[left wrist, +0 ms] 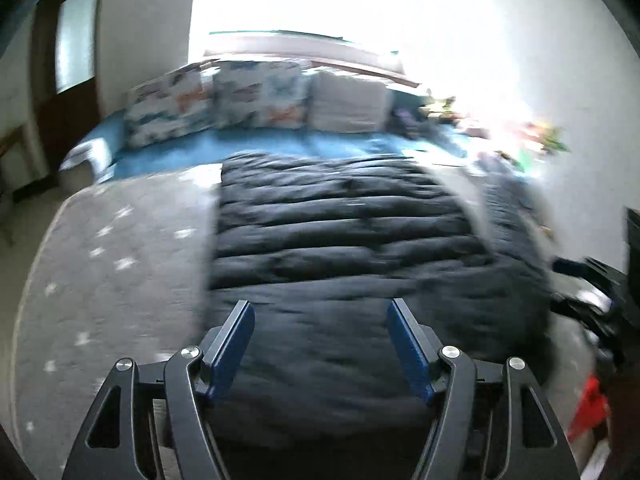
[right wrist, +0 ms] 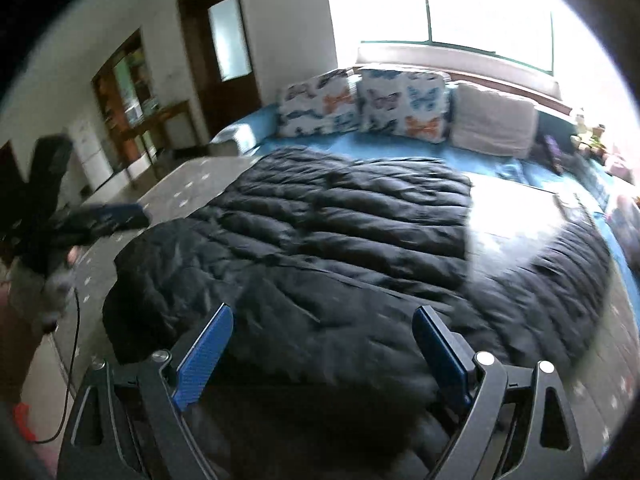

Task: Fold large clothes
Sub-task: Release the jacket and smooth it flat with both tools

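The left gripper [left wrist: 320, 344] was seen at six o'clock of its own view, its blue fingers [left wrist: 232, 350] spread apart with nothing pinched between them. The right gripper [right wrist: 322, 350] was likewise held at six o'clock of its view, its jaws spread wide and empty. Just beyond both, a black quilted coat [right wrist: 320, 240] was laid flat across the middle of a grey star-patterned blanket [left wrist: 112, 264], with one sleeve [right wrist: 568, 272] stretched toward three o'clock in the right view. In that view the left gripper was glimpsed, blurred, at nine o'clock. Farther off, a blue sheet [right wrist: 400, 146] was exposed, and three pillows [right wrist: 404, 102] were propped toward twelve o'clock against the headboard. Behind them a bright window [right wrist: 488, 8] was seen, and a brown door [right wrist: 224, 44] toward eleven o'clock.
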Demonstrator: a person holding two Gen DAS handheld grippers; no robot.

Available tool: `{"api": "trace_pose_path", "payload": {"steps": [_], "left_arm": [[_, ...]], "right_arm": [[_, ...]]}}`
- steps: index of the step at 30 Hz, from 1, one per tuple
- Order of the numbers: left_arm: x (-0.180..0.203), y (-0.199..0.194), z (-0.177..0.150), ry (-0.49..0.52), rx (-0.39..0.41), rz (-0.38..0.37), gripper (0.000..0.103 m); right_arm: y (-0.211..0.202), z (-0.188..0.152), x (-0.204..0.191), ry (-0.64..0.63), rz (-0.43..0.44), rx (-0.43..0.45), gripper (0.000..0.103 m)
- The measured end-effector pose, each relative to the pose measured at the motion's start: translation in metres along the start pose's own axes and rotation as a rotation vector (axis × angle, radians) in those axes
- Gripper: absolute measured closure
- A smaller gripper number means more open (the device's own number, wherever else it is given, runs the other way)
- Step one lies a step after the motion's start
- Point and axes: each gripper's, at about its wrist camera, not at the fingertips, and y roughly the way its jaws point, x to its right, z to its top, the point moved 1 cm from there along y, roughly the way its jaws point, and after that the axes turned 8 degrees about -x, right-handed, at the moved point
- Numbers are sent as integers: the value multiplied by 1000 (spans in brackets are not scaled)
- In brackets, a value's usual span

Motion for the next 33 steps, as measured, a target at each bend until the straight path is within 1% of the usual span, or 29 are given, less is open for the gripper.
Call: {"api": "trace_pose_path", "payload": {"steps": [1,3,5,7,8,9,10,12,14,17,19,21,23,25,27,28,30,33], "left_arm": [[-13,6,2,-21,-12,-3,31],[-32,23,2,-58,-55,-5,31],[-40,40,-5,-55,-94,-4,31],[-42,53,-16,-31,-108,23,31],[-42,57,-22,-18,-105,27,31],[-40,59,-26,-14,-94,21,31],[-40,61,-28,-13,-85,12,30],[-36,62,-32,6,-92,29,30],[-33,64,-34,19,-99,48,30],[-23,62,-36,52,-101,64,30],[-19,61,-38,72,-103,83,30],[-11,55,-35,87,-101,108,30],[-1,43,-30,106,-71,128,30],[11,29,-25,123,-42,117,30],[28,19,-21,155,-29,84,30],[38,18,-20,175,-30,72,30],[56,21,-16,215,-49,49,30],[87,38,-14,268,-86,24,31]], "right_arm": [[9,5,-6,-17,15,-15,4],[23,8,-12,-35,15,-34,4],[41,8,-14,-36,23,-76,4],[62,0,-8,-16,-12,-139,4],[74,-7,-2,0,-32,-193,4],[82,-14,3,12,-49,-229,6],[90,-23,11,24,-53,-247,6],[86,-30,20,43,-15,-220,8],[78,-31,20,41,-38,-227,11],[66,-36,21,12,-79,-235,12],[63,-43,29,26,-76,-236,12],[65,-52,38,61,-54,-239,12],[65,-54,35,44,-62,-227,12],[60,-50,36,53,-47,-220,12],[41,-48,46,93,-4,-180,12],[31,-47,54,115,-4,-155,12],[13,-46,73,153,-33,-111,12],[-12,-50,119,250,-105,-61,12]]}}
